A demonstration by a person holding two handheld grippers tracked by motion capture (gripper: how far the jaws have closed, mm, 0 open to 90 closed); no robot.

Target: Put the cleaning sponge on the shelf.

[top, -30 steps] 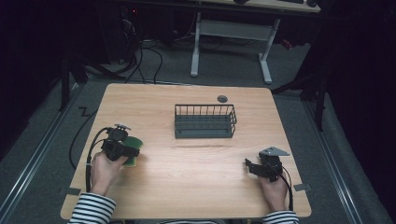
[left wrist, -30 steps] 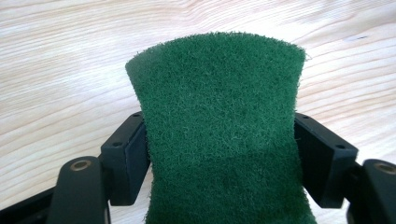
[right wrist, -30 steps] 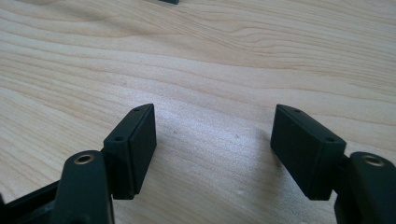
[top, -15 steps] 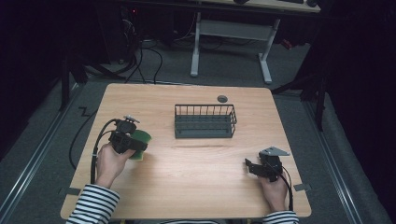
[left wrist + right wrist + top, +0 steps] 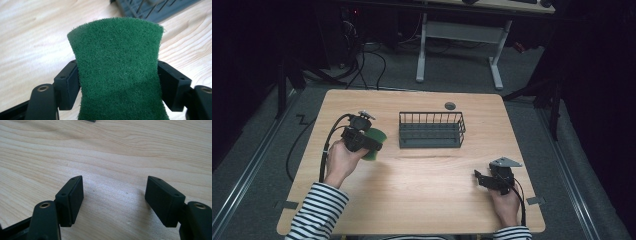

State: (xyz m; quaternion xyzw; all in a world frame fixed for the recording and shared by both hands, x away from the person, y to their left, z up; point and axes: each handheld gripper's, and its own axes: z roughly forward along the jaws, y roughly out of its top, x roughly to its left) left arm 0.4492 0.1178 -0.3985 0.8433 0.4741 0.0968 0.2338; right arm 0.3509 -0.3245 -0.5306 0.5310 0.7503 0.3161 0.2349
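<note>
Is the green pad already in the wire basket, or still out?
Out. The green pad is clamped in the left hand-held gripper, left of the wire basket, whose interior looks empty from the high view.

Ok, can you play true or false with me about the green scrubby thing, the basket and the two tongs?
1. The left tongs squeeze a green scrubbing pad. True.
2. The pad lies inside the wire basket. False: it is held left of the basket, outside it.
3. The right tongs are open with nothing between them. True.
4. The right tongs hold a spoon. False: only bare wooden table shows between them.
5. The basket holds a red cup. False: it looks empty.
</note>
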